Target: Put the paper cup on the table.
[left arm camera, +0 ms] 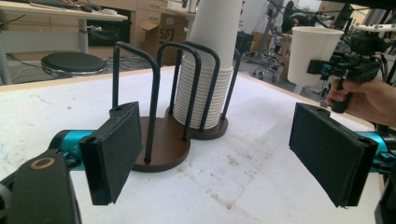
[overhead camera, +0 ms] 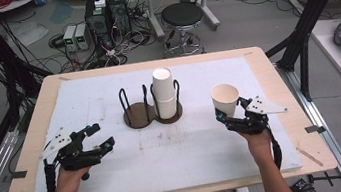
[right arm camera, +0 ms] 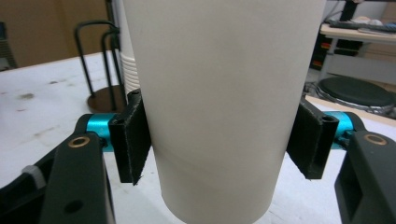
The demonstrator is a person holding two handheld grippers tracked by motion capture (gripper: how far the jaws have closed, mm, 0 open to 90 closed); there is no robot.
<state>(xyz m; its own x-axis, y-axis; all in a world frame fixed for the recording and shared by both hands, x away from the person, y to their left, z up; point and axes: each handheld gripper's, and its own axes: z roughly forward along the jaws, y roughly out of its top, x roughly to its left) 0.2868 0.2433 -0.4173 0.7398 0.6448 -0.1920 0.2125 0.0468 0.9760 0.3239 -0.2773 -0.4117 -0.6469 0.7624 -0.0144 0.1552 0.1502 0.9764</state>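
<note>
A dark two-ring cup holder [overhead camera: 138, 115] stands at the middle of the white board. Its right ring holds a tall stack of white paper cups [overhead camera: 165, 91], and its left ring holds nothing. At the right, my right gripper [overhead camera: 231, 111] is shut on a single white paper cup [overhead camera: 225, 99], upright and lifted off the board. In the right gripper view both pads [right arm camera: 133, 140] press the sides of that cup [right arm camera: 219, 93]. My left gripper [overhead camera: 102, 135] hovers at the left of the board, open, with nothing between its jaws. In the left gripper view it [left arm camera: 224, 154] faces the holder [left arm camera: 159, 144] and the stack [left arm camera: 205, 70].
The white board lies on a wooden table [overhead camera: 29, 146]. Beyond the table's far edge are a black stool [overhead camera: 182, 16], electronics boxes [overhead camera: 106, 14] and loose cables on the floor. Black frame posts [overhead camera: 308, 16] stand at both sides.
</note>
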